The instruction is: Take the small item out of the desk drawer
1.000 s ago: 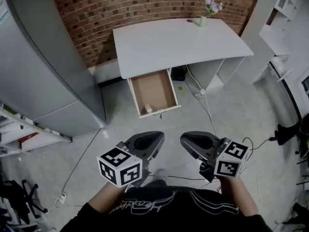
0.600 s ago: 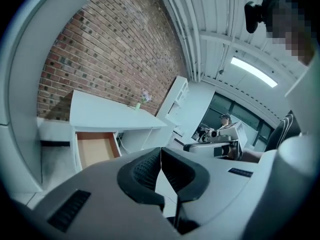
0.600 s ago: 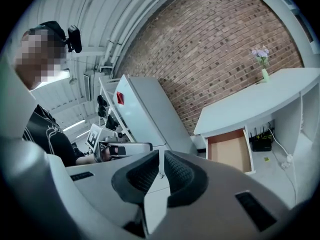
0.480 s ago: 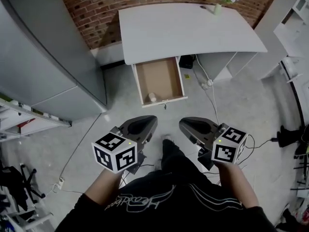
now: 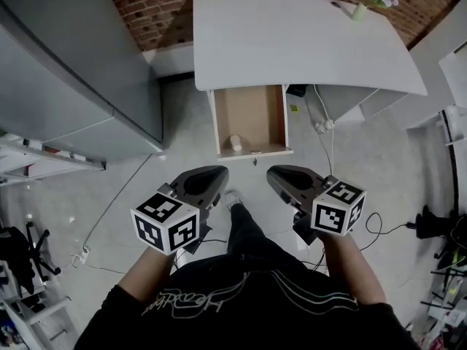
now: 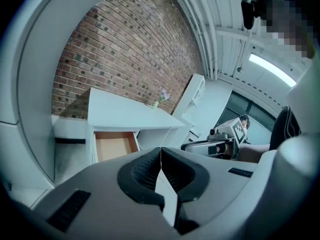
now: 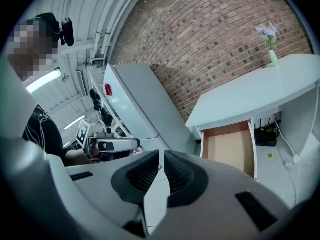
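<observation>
The white desk [image 5: 292, 35] stands against the brick wall, its wooden drawer [image 5: 250, 115] pulled open toward me. A small pale item [image 5: 235, 143] lies near the drawer's front left corner. My left gripper [image 5: 203, 183] and right gripper [image 5: 286, 179] hang side by side in front of the drawer, both shut and empty, a short way back from it. In the left gripper view the drawer [image 6: 116, 145] shows beyond the closed jaws. The right gripper view shows the drawer [image 7: 230, 146] under the desk top [image 7: 255, 96]; the item is hidden there.
A tall grey cabinet [image 5: 58, 86] stands left of the desk. A vase with flowers [image 5: 361, 7] sits on the desk's far right corner. Cables and a power strip [image 5: 321, 126] lie on the floor right of the drawer. Shelving [image 5: 36, 159] is at far left.
The person has stepped closer to the desk: the drawer and desk have drawn nearer in the head view. Both grippers stay shut and keep their side-by-side pose.
</observation>
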